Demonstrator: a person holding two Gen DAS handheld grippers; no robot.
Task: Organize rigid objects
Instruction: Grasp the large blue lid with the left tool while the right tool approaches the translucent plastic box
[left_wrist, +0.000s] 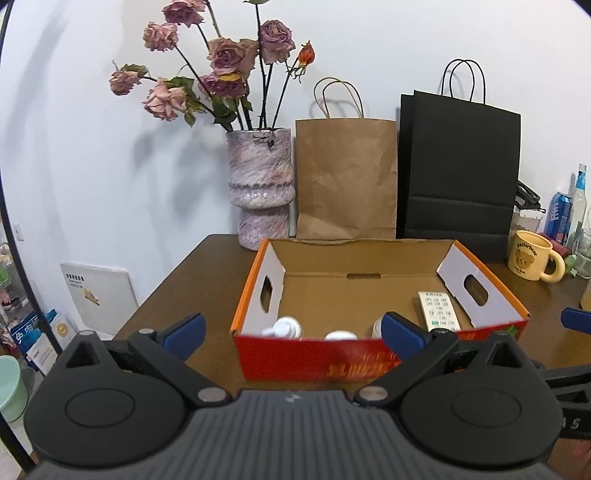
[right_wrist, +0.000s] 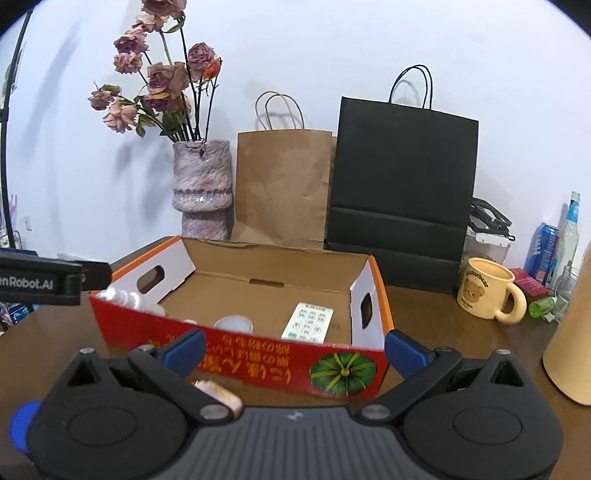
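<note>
An open red and orange cardboard box (left_wrist: 314, 358) (right_wrist: 243, 350) sits on the brown table. Inside lie a white remote control (left_wrist: 439, 311) (right_wrist: 308, 322) at the right and white bottles (left_wrist: 284, 328) (right_wrist: 123, 297) near the front left wall. A round white lid (right_wrist: 233, 324) shows beside them. My left gripper (left_wrist: 293, 334) hovers open in front of the box, holding nothing. My right gripper (right_wrist: 295, 350) is open too, just before the box's front wall. A small pale object (right_wrist: 218, 394) lies on the table under the right gripper; what it is cannot be told.
Behind the box stand a pink vase (left_wrist: 260, 188) with dried roses, a brown paper bag (left_wrist: 345, 177) and a black paper bag (left_wrist: 460, 173). A yellow bear mug (right_wrist: 487, 293), a blue can (right_wrist: 541, 251), bottles and a tan cylinder (right_wrist: 570, 332) crowd the right side.
</note>
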